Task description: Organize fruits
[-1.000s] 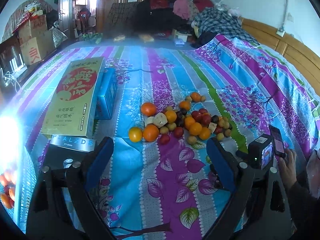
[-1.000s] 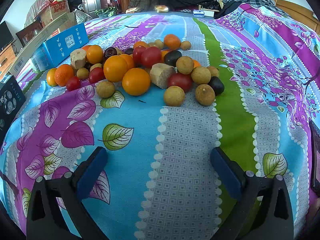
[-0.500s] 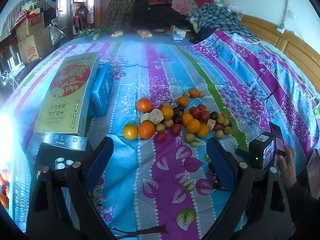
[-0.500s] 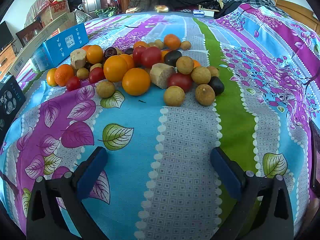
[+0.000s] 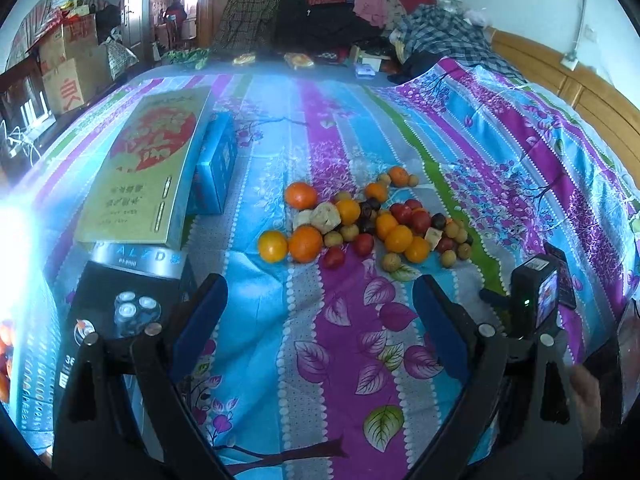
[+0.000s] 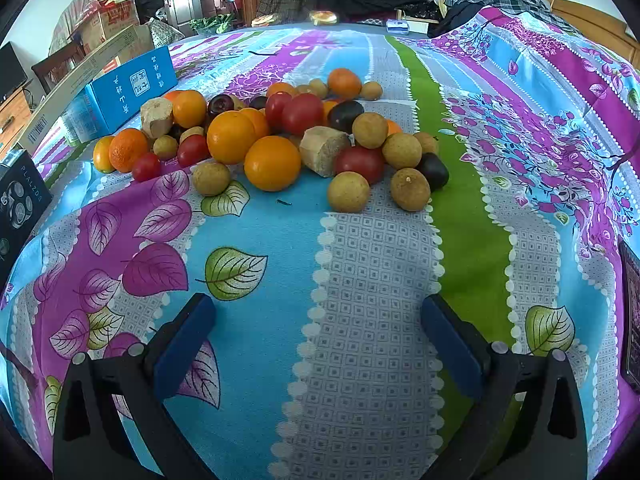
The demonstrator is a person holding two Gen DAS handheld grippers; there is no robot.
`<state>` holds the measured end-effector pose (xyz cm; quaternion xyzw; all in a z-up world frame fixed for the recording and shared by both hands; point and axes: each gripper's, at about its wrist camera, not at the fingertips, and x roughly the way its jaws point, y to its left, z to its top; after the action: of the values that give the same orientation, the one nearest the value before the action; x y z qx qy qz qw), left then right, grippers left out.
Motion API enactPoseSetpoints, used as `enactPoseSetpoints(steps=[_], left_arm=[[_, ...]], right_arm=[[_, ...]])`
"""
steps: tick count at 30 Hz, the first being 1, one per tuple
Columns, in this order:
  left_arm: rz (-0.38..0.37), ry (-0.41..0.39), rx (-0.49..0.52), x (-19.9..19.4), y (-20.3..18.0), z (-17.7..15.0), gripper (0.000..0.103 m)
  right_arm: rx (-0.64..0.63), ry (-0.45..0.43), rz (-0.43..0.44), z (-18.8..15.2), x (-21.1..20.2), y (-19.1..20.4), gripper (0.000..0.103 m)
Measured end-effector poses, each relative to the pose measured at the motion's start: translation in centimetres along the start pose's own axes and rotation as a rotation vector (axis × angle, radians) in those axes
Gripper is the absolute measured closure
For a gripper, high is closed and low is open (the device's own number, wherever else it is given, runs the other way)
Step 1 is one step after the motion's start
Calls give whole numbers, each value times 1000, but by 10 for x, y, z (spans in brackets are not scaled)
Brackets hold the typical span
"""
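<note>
Backing away, the left claw (image 5: 316, 304) is gaping empty while the right claw (image 6: 316, 320), equally wide and empty, is sitting nearer the fruit pile (image 6: 280, 136) straight ahead.

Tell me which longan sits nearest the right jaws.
The front longan, on the grey stripe ahead of the tomato; every other one lies further back in the pile.

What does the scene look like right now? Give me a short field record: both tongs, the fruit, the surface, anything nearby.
left tongs: open, empty, above the bedspread, short of the fruit
right tongs: open, empty, low over the bedspread, near the fruit
fruit pile: loose heap on the bedspread; oranges, red and dark round fruits, small tan ones, pale cut chunks
nearest fruit to right tongs: tan round fruit
surface: floral bedspread
nearby: blue box, gold flat box, black box
sorting: not yet begun
</note>
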<state>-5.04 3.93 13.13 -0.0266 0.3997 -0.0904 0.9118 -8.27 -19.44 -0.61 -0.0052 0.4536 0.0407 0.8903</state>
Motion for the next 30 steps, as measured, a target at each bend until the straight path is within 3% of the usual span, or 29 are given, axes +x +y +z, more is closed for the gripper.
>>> enactPoseSetpoints(steps=[13, 17, 22, 28, 30], left_arm=[[23, 100, -17, 50, 10, -14, 13], [22, 129, -11, 80, 17, -9, 31], [81, 173, -68, 112, 40, -10, 51], [90, 113, -34, 125, 38, -3, 49], [95, 87, -38, 128, 41, 1, 38]], right_arm=[[-1, 0, -3, 0, 4, 1, 0], [-1, 0, -5, 0, 4, 0, 0], [0, 1, -3, 0, 4, 1, 0], [0, 1, -4, 0, 5, 1, 0], [1, 0, -3, 0, 5, 1, 0]])
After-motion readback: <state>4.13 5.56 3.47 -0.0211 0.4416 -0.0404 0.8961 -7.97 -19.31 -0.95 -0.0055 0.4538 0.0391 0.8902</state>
